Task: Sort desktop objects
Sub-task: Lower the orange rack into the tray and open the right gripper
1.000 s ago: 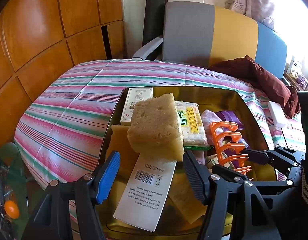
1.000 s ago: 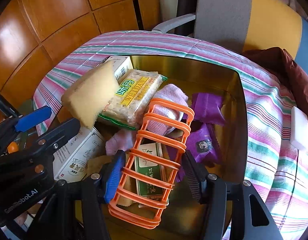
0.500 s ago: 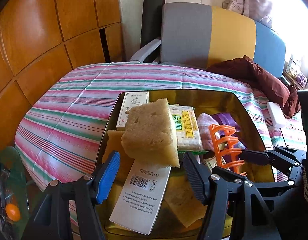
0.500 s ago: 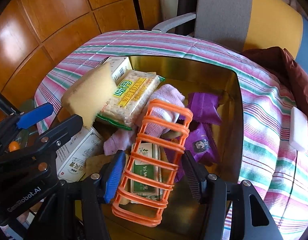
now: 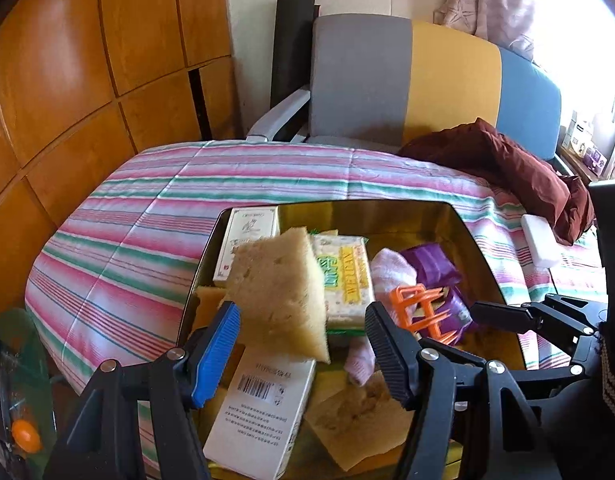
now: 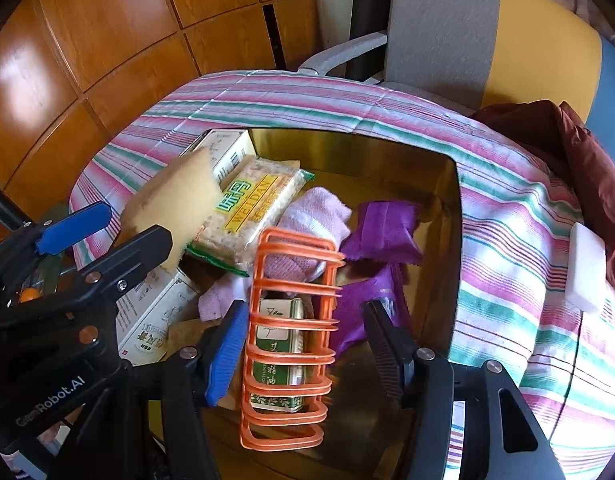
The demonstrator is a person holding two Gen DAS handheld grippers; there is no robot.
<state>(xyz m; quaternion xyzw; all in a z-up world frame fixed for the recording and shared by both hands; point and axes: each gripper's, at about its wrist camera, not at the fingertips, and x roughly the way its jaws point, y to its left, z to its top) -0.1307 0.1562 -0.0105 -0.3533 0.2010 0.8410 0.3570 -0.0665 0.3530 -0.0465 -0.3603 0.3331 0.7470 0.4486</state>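
Note:
A gold tray (image 5: 387,205) on the striped cloth holds the objects. A yellow sponge (image 5: 275,292) leans tilted on a cracker pack (image 5: 343,280), between the jaws of my open left gripper (image 5: 299,344); a gap shows beside the black pad. In the right wrist view an orange wire rack (image 6: 287,340) stands between the jaws of my right gripper (image 6: 303,340). The blue pad is against the rack's left side and the black pad stands clear of it. Under the rack lies a green tea box (image 6: 279,360).
Also in the tray are white boxes (image 5: 263,412), a pink cloth (image 6: 315,216), purple packets (image 6: 383,228) and a second sponge (image 5: 359,412). A white block (image 6: 587,268) and a maroon cloth (image 5: 507,160) lie on the striped tablecloth (image 5: 127,248). A chair (image 5: 367,80) stands behind.
The orange rack has swung from leaning right to nearly upright between the right jaws. The sponge sits lower in both views and is blurred now.

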